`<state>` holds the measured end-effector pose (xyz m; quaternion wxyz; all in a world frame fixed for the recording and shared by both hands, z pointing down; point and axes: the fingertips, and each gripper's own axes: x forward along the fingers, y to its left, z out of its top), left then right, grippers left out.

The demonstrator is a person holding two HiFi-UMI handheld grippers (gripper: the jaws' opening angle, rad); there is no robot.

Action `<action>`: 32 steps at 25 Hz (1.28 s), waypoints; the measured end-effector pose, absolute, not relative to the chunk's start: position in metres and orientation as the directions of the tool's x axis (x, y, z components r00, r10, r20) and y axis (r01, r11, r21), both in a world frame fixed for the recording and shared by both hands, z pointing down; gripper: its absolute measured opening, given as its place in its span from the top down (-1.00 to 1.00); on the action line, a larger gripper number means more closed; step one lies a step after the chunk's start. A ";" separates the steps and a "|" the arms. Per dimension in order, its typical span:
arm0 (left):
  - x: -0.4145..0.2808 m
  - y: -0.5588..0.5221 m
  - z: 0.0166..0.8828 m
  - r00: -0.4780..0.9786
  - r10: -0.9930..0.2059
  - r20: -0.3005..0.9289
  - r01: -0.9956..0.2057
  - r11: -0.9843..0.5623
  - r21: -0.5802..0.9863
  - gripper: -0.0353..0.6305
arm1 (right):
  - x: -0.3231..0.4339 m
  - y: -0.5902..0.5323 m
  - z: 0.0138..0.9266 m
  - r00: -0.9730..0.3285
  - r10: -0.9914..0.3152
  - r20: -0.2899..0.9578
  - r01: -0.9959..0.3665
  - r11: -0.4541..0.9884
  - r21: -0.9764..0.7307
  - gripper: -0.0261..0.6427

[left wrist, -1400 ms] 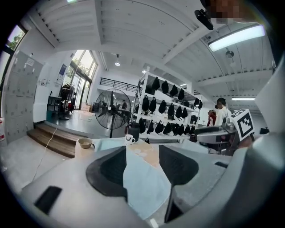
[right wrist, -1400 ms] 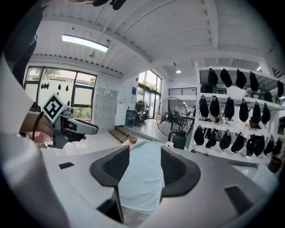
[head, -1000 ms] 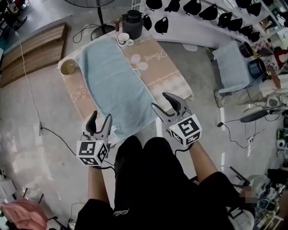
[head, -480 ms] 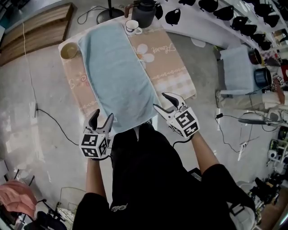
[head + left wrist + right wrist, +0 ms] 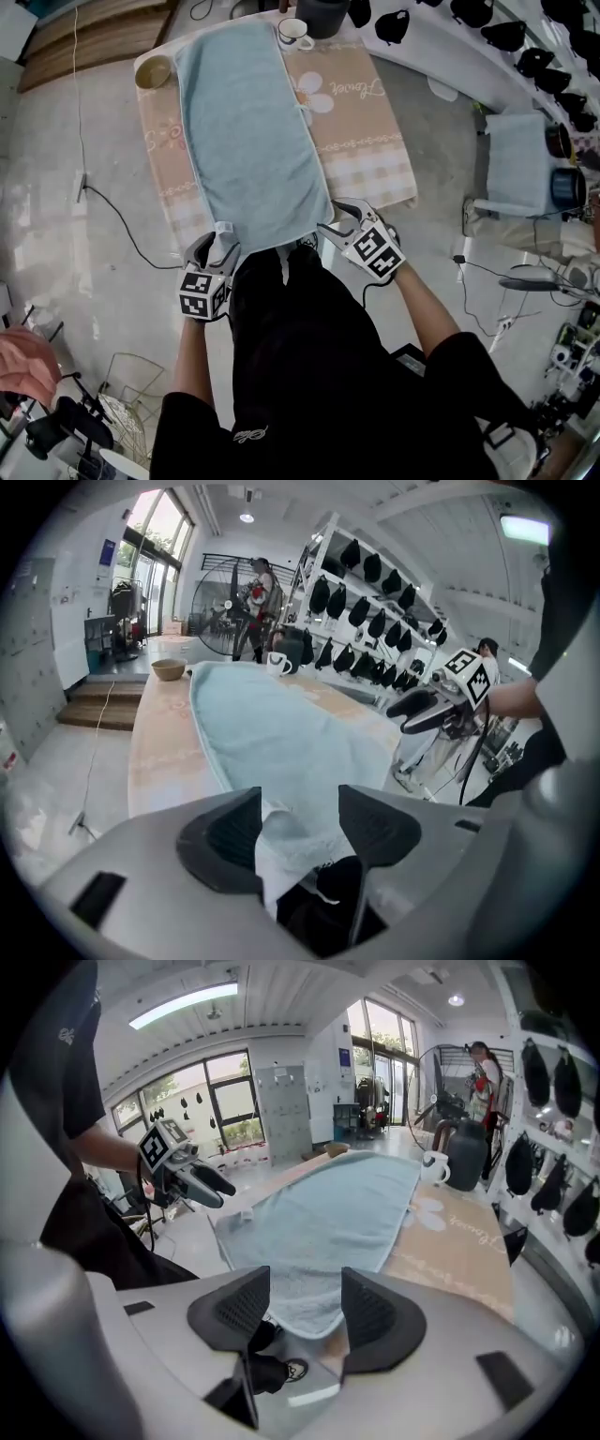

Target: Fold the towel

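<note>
The pale blue towel (image 5: 248, 131) lies flat on the tabletop (image 5: 366, 141). Its long axis runs away from the person and its near short end droops over the near edge. The left gripper (image 5: 214, 244), whose jaws have just been opening, stands wide apart with the towel's near left corner between them. The right gripper (image 5: 335, 217) is likewise spread about the near right corner, not clamped. A bowl (image 5: 153, 71) and a cup (image 5: 293, 33) flank the far end, and a broad bare strip of tabletop lies along the towel's right side.
</note>
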<state>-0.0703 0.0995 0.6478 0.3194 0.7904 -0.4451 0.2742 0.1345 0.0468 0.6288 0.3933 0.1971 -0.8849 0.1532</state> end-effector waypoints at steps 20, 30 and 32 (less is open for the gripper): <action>-0.045 0.144 0.733 0.339 -0.304 0.890 -0.774 -0.628 0.080 0.18 | 0.151 0.076 0.720 -0.502 -0.067 0.862 -0.229 0.972 -0.058 0.30; -0.056 0.132 0.719 0.357 -0.371 0.857 -0.893 -0.405 0.196 0.45 | 0.153 0.064 0.713 -0.536 -0.102 0.838 -0.290 0.954 -0.069 0.88; -0.056 0.134 0.718 0.362 -0.378 0.852 -0.901 -0.377 0.215 0.60 | 0.153 0.066 0.708 -0.551 -0.084 0.830 -0.290 0.952 -0.097 0.88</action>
